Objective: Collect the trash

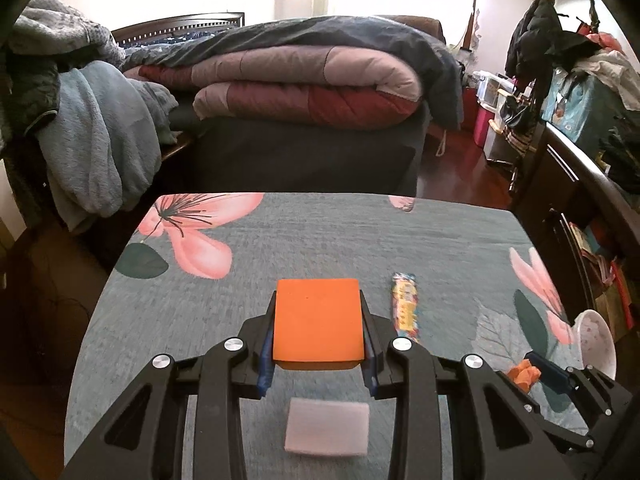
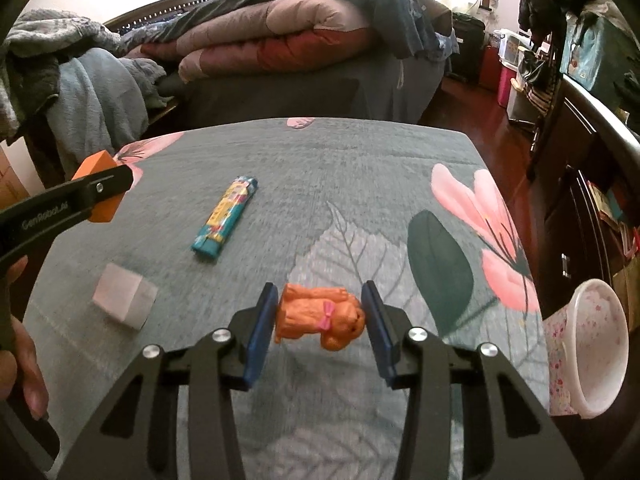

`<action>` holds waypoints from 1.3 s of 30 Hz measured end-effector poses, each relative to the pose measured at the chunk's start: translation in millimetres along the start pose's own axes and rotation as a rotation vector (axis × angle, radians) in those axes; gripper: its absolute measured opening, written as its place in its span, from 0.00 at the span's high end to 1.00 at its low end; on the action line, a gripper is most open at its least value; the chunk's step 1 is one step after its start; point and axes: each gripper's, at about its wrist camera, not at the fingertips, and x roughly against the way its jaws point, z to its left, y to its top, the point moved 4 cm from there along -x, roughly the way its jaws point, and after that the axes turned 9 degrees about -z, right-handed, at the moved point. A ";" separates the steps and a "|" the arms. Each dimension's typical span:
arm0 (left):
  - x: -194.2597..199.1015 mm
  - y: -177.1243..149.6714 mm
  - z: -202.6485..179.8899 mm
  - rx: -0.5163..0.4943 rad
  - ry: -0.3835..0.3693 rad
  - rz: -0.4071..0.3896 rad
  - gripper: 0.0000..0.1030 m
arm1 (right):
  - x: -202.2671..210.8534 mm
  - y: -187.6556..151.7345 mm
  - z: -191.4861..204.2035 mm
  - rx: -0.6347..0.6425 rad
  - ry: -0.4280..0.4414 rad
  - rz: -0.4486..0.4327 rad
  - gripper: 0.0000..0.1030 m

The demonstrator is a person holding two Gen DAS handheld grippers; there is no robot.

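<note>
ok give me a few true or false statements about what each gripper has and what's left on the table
1. The left gripper is shut on the orange block. True.
2. The right gripper is empty. False: its fingers clamp the orange toy dog.
3. The white block lies on the table, ungripped. True.
4. The colourful wrapper is inside the pink bin. False: it lies on the table.

Left gripper: clamped on orange block, raised above the table.
Right gripper: pads pressed on orange dog toy, above the table.
Hand: gripped the left handle.
</note>
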 end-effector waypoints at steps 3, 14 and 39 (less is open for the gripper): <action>16.1 -1.9 -4.0 -0.006 -0.008 -0.017 0.67 | 17.9 -8.1 -2.7 -0.004 0.007 -0.011 0.57; 71.0 -8.9 -31.5 -0.012 -0.079 -0.062 0.67 | 74.7 -35.3 -10.8 -0.013 0.018 -0.048 0.57; 141.7 -9.1 -119.5 -0.089 -0.203 -0.147 0.67 | 154.4 -67.7 -61.3 -0.088 -0.012 -0.121 0.57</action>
